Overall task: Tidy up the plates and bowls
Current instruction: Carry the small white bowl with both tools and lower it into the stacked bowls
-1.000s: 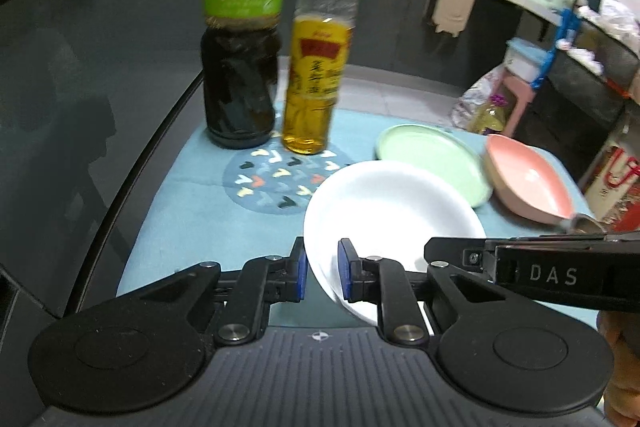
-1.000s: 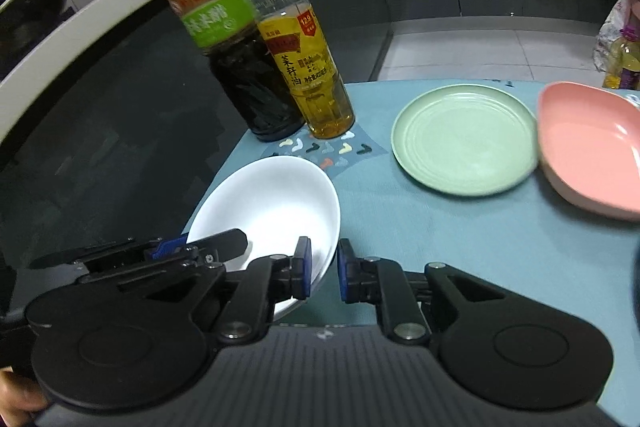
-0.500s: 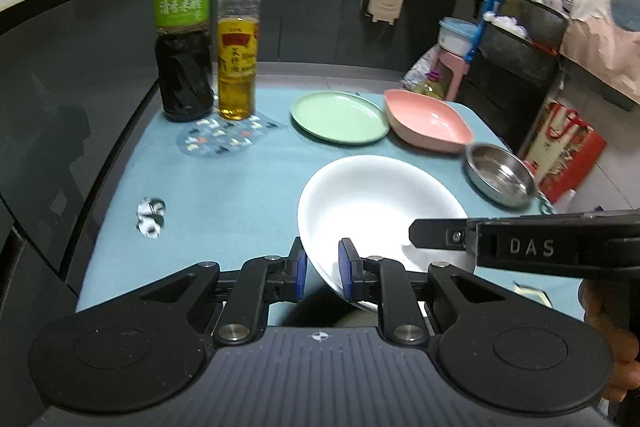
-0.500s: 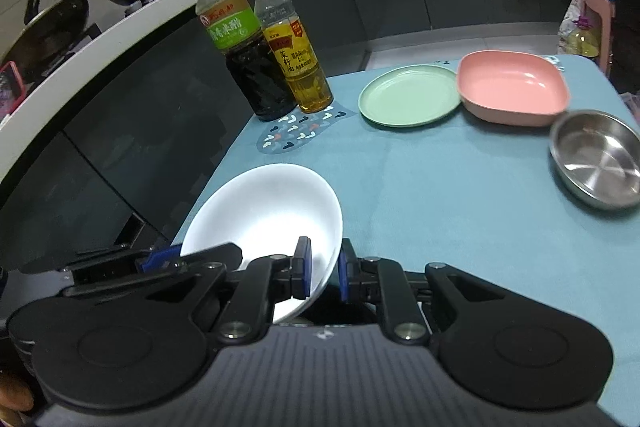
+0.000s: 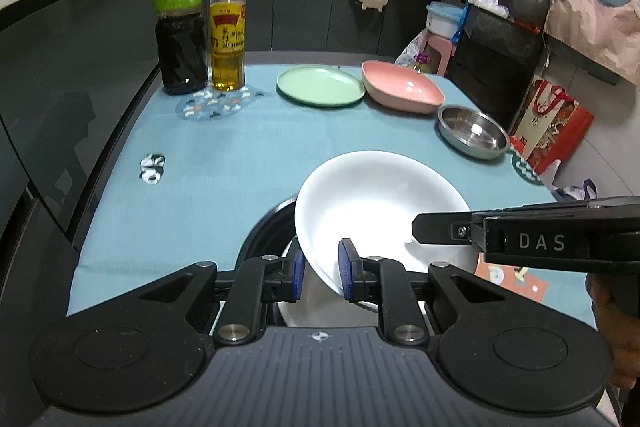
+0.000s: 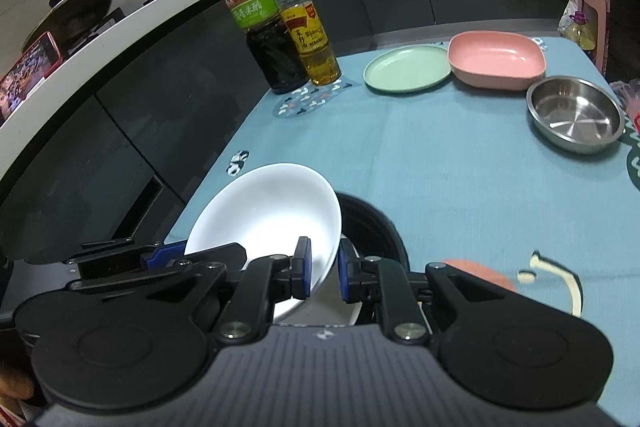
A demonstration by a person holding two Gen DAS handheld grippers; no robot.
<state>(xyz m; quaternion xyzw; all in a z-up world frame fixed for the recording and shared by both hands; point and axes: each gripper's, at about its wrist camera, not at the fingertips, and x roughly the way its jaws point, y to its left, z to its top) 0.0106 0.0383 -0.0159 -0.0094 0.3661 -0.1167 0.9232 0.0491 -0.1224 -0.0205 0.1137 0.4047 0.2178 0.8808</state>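
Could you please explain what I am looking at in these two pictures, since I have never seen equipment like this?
There is no robot here: a person holds a two-finger gripper in each hand, and each picture comes from a camera on one gripper looking along its fingers. The left gripper and the right gripper each pinch an opposite edge of one white bowl, carried above a round black container near the table's front edge. On the blue tablecloth sit a green plate, a pink dish, a steel bowl and two bottles at the back.
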